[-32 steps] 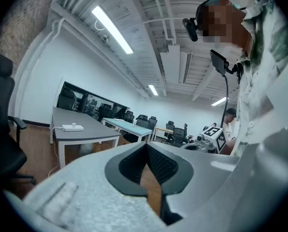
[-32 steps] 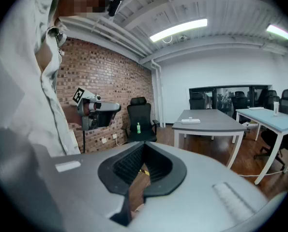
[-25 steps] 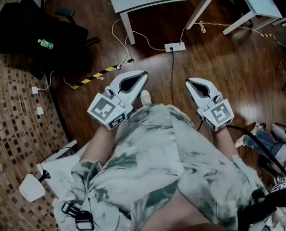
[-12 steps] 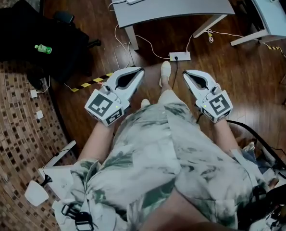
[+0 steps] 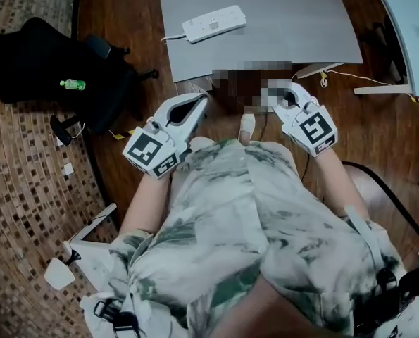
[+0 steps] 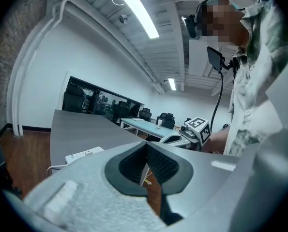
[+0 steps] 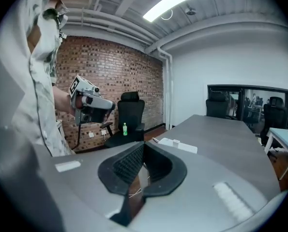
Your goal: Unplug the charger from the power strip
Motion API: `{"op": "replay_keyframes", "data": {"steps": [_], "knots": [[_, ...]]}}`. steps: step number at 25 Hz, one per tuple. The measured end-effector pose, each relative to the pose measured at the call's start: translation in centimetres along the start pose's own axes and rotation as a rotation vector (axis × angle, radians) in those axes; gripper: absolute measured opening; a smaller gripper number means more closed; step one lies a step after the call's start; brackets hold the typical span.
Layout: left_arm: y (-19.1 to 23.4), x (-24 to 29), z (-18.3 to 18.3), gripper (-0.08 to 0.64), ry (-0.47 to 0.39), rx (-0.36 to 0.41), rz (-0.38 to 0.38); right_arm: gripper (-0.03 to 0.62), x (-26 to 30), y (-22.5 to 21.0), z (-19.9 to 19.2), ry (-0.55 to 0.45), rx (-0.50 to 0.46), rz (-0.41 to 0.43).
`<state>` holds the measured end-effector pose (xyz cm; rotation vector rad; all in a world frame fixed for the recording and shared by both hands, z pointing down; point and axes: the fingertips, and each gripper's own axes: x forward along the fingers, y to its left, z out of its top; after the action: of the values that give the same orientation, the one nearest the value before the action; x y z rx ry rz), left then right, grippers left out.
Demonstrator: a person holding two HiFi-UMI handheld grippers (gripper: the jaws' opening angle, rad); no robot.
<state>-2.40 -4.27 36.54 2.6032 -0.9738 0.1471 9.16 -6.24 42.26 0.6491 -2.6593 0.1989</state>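
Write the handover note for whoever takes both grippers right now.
Left gripper: shut, empty, just short of the grey table, at its near edge.
Right gripper: shut, empty, at the same edge.
Power strip: white, on the table ahead of the left gripper, cord off its left end. A small white block on it, seen in the right gripper view, is probably the charger; not certain.
Done: nothing; strip untouched.
Left: reach the strip, steady it with one gripper, pull the charger out with the other.

light: head view dim, ceiling strips point(image 6: 134, 11) overhead bright | edges: fisheye warp, black corners | blur: near foreground soft
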Motion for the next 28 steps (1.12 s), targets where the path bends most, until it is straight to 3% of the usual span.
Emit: {"op": "replay_keyframes", "data": {"steps": [6, 10, 12, 13, 20, 28], "knots": [[3.9, 4.0, -1.1, 0.002, 0.063, 0.011, 0.025, 0.008, 4.4, -4.3, -2.0, 0.048, -0.042, 0.037], [7.0, 5.8, -0.5, 0.003, 0.055, 0.011, -0.004, 0.008, 7.8, -6.5, -1.3, 0.093, -0.048, 0.041], [8.7, 6.8, -0.4, 0.077, 0.055, -0.008, -0.021, 0.008, 9.2, -7.5, -0.7, 0.117, -0.066, 0.036], [9.7, 7.4, -0.7, 0.078, 0.066, -0.014, -0.027, 0.006, 10.0, -8.2, -0.8, 0.129, -0.070, 0.032], [17.5, 12.9, -4.9, 0.172, 0.242, 0.065, -0.029, 0.006, 17.3, -14.0, -2.9, 0.208, -0.073, 0.013], [23.2, 17.5, -9.7, 0.196, 0.433, 0.177, -0.074, 0.006, 24.3, -17.0, -8.6, 0.410, -0.068, 0.025]]}}
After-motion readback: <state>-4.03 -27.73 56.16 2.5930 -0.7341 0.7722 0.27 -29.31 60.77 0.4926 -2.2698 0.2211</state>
